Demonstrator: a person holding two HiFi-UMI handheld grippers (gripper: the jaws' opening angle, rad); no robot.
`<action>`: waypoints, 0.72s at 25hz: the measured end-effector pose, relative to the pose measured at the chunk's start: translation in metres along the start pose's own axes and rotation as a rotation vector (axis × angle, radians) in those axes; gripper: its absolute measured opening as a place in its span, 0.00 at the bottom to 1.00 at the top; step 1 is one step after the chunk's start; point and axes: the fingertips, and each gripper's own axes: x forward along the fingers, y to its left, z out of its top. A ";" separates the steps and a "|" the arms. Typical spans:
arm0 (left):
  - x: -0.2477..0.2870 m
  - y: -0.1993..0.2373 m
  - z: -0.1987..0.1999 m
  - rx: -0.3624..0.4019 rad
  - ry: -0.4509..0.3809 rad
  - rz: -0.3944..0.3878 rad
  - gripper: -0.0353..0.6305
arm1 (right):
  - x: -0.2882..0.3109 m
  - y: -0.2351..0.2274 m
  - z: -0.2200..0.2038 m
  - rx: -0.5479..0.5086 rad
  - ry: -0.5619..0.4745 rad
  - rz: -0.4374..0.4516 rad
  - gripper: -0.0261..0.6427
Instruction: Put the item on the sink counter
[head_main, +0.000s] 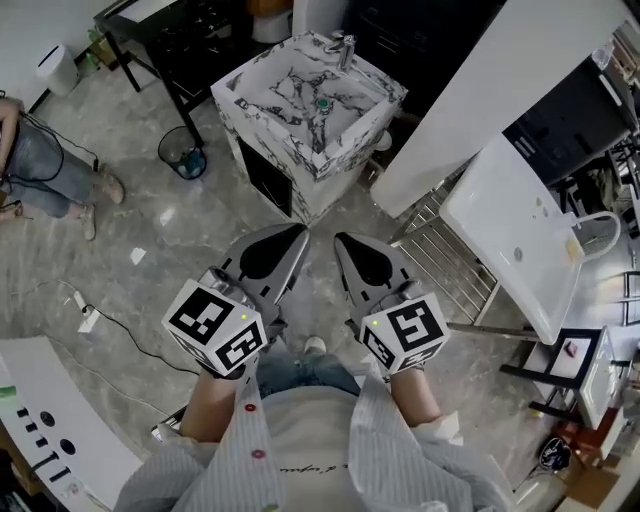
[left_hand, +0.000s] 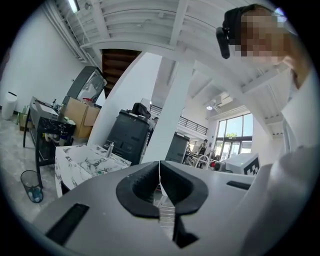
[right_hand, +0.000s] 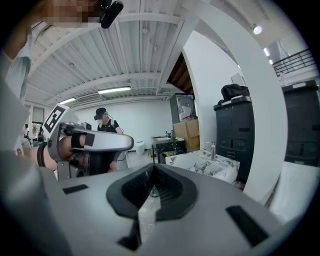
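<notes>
Standing short of the sink, both tools clenched and empty.
Neither left tool (head_main: 298, 232) nor right tool (head_main: 338, 240) grips anything; no item visible; marble sink tabletop (head_main: 360, 125) far ahead. Risk: arriving empty-handed, item unfound.

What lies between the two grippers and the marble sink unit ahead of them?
Only bare grey floor, as the head view shows: nothing stands between the left gripper, the right gripper and the sink unit.
</notes>
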 end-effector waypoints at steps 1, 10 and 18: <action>0.003 0.011 0.005 0.001 0.008 -0.012 0.08 | 0.011 -0.001 0.004 0.004 -0.001 -0.012 0.05; 0.019 0.104 0.045 0.028 0.081 -0.137 0.08 | 0.100 -0.014 0.026 0.041 -0.013 -0.178 0.05; 0.026 0.168 0.051 0.019 0.126 -0.180 0.08 | 0.144 -0.027 0.015 0.084 0.018 -0.279 0.05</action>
